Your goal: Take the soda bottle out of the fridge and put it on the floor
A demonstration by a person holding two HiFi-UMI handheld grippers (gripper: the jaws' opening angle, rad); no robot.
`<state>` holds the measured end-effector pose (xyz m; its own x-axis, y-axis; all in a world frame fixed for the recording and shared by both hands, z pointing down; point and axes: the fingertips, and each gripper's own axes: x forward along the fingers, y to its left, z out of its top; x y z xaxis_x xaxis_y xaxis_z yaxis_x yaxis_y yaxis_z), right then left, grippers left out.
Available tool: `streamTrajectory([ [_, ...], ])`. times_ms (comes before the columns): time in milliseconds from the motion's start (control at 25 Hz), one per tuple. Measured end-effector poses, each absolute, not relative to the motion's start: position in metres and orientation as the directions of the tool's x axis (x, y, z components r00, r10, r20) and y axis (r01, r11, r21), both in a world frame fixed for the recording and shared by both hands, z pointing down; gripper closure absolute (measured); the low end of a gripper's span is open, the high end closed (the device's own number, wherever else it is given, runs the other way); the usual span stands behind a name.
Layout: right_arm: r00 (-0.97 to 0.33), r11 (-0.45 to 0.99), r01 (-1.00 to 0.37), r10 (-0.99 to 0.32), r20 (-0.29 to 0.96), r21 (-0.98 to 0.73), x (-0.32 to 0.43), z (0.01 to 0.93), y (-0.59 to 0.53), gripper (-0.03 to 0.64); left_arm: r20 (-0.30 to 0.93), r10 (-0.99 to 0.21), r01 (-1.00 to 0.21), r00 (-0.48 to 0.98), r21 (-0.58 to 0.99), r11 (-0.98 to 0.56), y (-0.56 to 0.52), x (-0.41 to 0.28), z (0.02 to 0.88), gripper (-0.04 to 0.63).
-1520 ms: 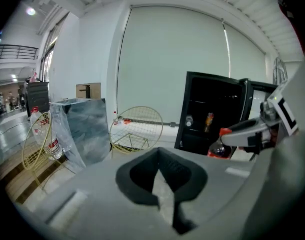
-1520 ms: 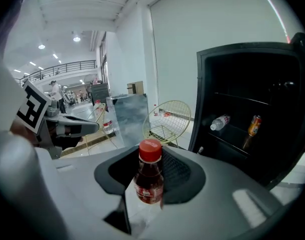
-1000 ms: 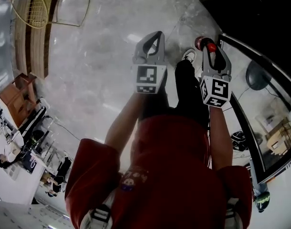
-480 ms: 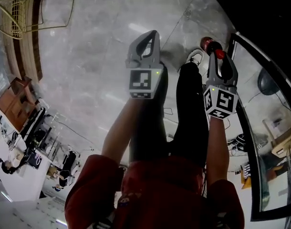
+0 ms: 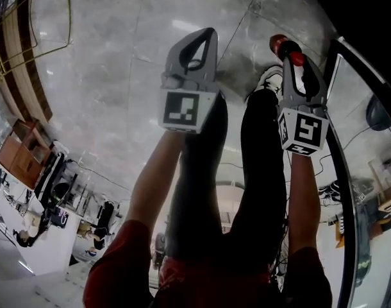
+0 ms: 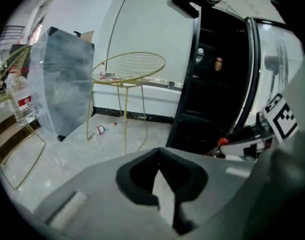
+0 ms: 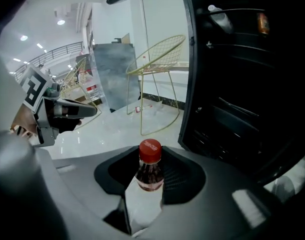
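Observation:
My right gripper (image 7: 149, 181) is shut on a soda bottle (image 7: 150, 170) with dark cola and a red cap, gripped near its neck. In the head view this gripper (image 5: 290, 51) is out in front at the right, above the marble floor (image 5: 118, 76), with the bottle (image 5: 282, 45) showing red at its tip. Just to its right stands the dark open fridge (image 7: 242, 84). My left gripper (image 5: 210, 36) is held beside it at the left, shut with nothing in it; its own view shows the jaws (image 6: 162, 184) together.
A gold wire chair (image 6: 127, 69) stands on the floor, with a grey panel (image 6: 62, 84) and a small bottle lying down (image 6: 105, 128) behind it. The fridge's glass door (image 5: 340, 140) hangs open at the right. The person's legs and a white shoe (image 5: 270, 79) are below the grippers.
Both grippers look larger and sit slightly higher in the head view. The bottle stays in the right gripper. The chair has slid toward the upper left edge.

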<state>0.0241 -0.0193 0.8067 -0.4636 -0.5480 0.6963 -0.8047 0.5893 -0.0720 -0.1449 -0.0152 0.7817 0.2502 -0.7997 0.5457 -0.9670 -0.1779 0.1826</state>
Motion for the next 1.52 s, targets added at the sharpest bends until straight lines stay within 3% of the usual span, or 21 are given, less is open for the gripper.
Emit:
streamTrajectory([
  [680,-0.487,0.638,-0.770,-0.585,0.649,-0.003,0.012,0.968,-0.066,0.483,0.397,-0.846,-0.934,0.356,0.133,-0.331,-0.051,-0.121,0.919,0.595],
  [920,-0.518,0.641,-0.767,-0.597,0.613,-0.023,0.001,0.991,-0.090,0.483,0.373,-0.854,-0.928,0.363,0.059,-0.368,-0.076,-0.128,0.966,0.595],
  [1320,-0.604,0.731,-0.680,-0.599,0.526,0.053,-0.017,1.010,-0.097,0.483,0.327,-0.897,-0.954,0.297,0.064,-0.292,-0.084,-0.132,1.017,0.595],
  [1520,-0.628,0.737,-0.674,-0.602,0.494,0.042,-0.022,1.010,-0.100,0.483,0.308,-0.891,-0.937,0.334,0.006,-0.350,-0.080,-0.128,1.018,0.595],
])
